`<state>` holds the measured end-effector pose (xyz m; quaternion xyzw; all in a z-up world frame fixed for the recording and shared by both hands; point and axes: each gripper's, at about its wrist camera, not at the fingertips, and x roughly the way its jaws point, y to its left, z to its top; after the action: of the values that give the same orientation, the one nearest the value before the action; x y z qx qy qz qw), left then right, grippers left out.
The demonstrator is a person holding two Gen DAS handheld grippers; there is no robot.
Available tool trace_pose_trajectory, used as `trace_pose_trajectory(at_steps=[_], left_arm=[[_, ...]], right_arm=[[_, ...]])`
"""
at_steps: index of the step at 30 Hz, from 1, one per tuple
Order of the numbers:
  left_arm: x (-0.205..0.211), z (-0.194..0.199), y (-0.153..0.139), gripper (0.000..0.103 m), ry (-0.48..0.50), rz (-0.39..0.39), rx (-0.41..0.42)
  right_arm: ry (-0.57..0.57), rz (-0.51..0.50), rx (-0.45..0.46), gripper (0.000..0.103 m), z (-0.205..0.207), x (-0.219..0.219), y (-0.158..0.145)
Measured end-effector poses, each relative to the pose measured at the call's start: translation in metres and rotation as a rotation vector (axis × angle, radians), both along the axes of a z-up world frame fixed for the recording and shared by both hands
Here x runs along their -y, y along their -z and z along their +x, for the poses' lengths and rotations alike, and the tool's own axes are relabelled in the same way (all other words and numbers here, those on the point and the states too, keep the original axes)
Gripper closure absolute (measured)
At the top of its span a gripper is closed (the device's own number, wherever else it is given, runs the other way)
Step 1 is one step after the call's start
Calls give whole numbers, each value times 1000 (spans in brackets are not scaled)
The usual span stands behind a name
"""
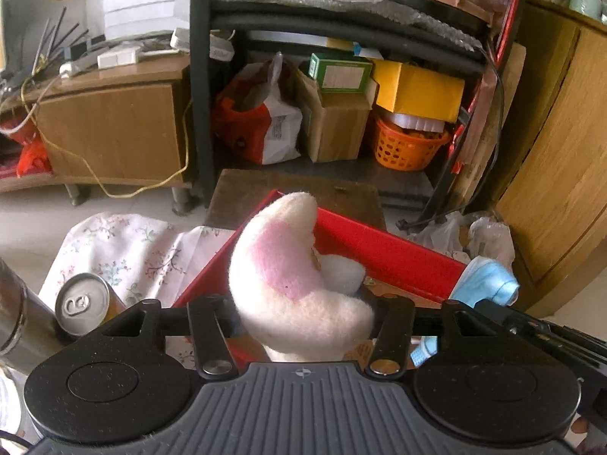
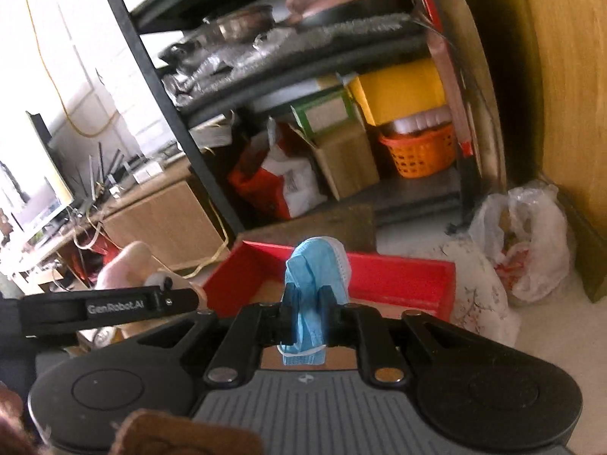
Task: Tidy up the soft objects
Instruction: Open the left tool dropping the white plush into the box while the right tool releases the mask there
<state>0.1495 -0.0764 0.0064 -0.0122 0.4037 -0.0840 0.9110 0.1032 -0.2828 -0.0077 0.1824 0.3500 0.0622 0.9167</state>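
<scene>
Left hand-held gripper point(image 1: 303, 316) had the white-and-pink plush toy point(image 1: 292, 276) wedged between its jaws, which stood fairly wide; I couldn't tell whether the pads were pressing on it or had let go. Right hand-held gripper point(image 2: 307, 295) was clamped tight on a folded blue face mask point(image 2: 315, 276), pinched flat between the pads, with its loose end sticking up past the fingertips.

Both items sat at the near side of the red tray point(image 1: 398, 250), roughly over its front rim, plush to the left of the mask. Soda can point(image 1: 81, 303) stood left of the tray on the floral cloth point(image 1: 125, 242).

My read on the step: you were bringing both in for a drop. Get each item fully past the tray's near wall before releasing, go low so the plush doesn't bounce out, and keep the two grippers apart.

Pose: both pointed forward and angled down toward the tray, side by side, left one close beside the right.
</scene>
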Motion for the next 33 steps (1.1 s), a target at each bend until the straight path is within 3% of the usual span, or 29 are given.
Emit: trace_pose_trajectory(at_steps=[5,8,19,33], left_arm=[[4,-5,-6,30,6,37,44],[5,-6,-8,28,4,49,58],[2,-22,-19,25,-4,73,112],[-5,-67,-35,23,12,101,178]], right_arm=[[12,-15,-4,103,-3,2,0],[16,-10,2,103,-4,1,-1],[-8,-46,40,98,-12,-9,-10],[-73,-81,128,95,-54,-32,-34]])
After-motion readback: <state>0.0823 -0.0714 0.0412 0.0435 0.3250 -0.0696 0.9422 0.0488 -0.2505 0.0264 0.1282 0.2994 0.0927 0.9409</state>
